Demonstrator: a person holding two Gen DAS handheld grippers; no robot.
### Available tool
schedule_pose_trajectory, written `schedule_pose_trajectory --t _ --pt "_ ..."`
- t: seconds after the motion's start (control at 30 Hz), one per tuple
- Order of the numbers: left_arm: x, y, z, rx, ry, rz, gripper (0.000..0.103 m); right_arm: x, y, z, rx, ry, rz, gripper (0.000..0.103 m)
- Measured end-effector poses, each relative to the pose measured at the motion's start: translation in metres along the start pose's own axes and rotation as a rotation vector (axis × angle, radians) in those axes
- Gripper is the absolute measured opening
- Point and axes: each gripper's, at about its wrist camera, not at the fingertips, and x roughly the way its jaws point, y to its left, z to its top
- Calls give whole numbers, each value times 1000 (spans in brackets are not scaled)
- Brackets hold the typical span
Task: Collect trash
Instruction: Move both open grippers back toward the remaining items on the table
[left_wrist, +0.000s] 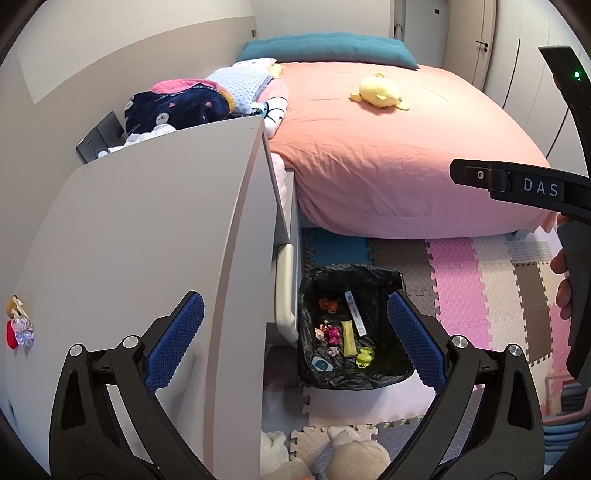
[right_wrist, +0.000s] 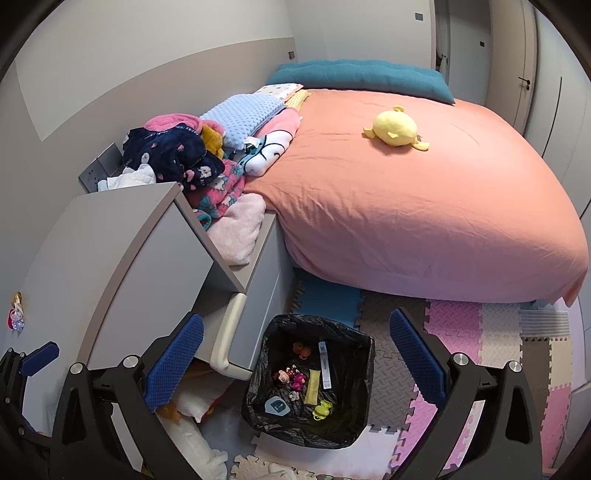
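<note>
Standing on the foam floor mats beside the grey table (right_wrist: 122, 236), the black-lined square trash bin (right_wrist: 364, 373) holds small toys and wrappers. Left gripper (left_wrist: 295, 339) fingers gape wide and empty, the bin low between them toward the right finger. Right gripper (right_wrist: 297, 363) fingers also spread wide, empty, framing the bin below.

Beside the trash bin (right_wrist: 310, 380), soft things under the grey cabinet (right_wrist: 122, 266) are half hidden by a gripper arm. The small bits inside the bin are too small to identify. Left of the cabinet, the hair clips (left_wrist: 18, 325) are blurred.
</note>
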Motion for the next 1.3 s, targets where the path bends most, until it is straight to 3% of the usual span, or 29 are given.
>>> schedule_pose_trajectory --t 0.43,1.3 --pt "-29 55 -14 -63 -50 38 96 -21 65 8 -76 -41 49 100" --pt "-87 242 -97 -335 -79 179 96 -24 296 -16 -347 4 261 100"
